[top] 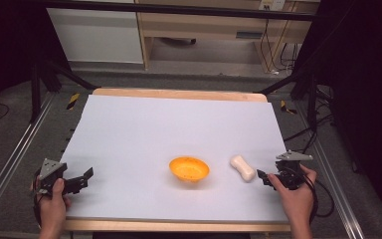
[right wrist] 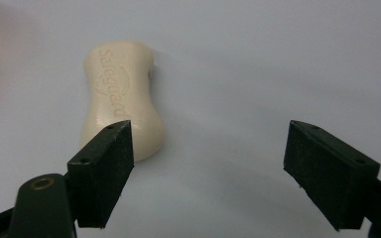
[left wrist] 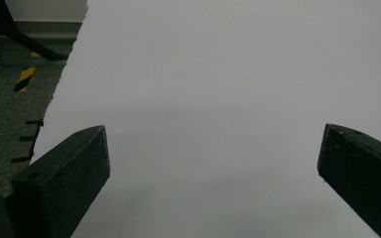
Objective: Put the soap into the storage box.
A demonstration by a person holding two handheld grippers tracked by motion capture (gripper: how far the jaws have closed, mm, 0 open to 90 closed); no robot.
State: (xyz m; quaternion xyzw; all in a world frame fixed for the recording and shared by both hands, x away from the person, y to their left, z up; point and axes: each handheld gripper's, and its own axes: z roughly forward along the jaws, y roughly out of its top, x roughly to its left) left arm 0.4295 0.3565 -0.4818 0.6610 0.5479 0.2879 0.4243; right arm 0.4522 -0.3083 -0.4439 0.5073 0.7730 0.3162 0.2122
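Right gripper point(right wrist: 206, 173) has its jaws spread wide, and the cream soap bar point(right wrist: 120, 99) lies just past its left jaw, off-centre, long axis pointing away. Smooth, waisted, logo embossed. Orange bowl point(top: 189, 169) sits beside it on the white desk point(top: 144, 129). Left gripper point(top: 77, 181), also agape, is well apart.

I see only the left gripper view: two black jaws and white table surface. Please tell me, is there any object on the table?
Observer: Yes. An orange bowl stands near the middle of the table, upright and empty.
Operator: Is anything beside it?
Observer: A cream soap bar lies to the bowl's right, apart from it.
Operator: Where is the right gripper?
Observer: The right gripper is open just behind the soap; its left jaw overlaps the bar's near end in the right gripper view, nothing gripped.
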